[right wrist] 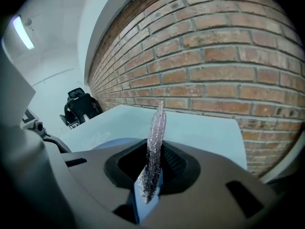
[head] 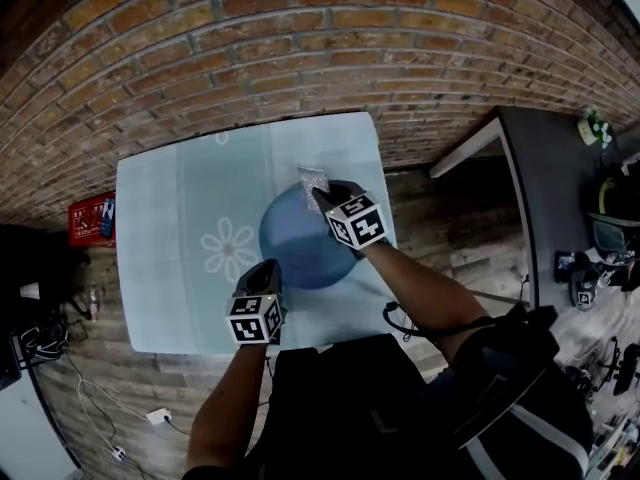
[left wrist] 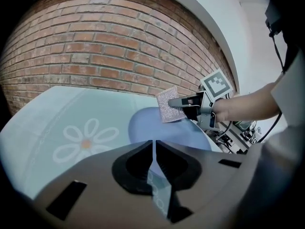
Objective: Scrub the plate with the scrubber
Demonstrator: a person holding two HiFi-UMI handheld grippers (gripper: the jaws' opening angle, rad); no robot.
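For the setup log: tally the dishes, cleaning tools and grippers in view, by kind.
plate: 1
scrubber: 1
grippers: 2, the left gripper and the right gripper
Total: 4

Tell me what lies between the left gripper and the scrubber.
The blue plate lies there, flat on the table. The left gripper view shows it just past the shut left gripper, with the scrubber over its far rim; the head view agrees.
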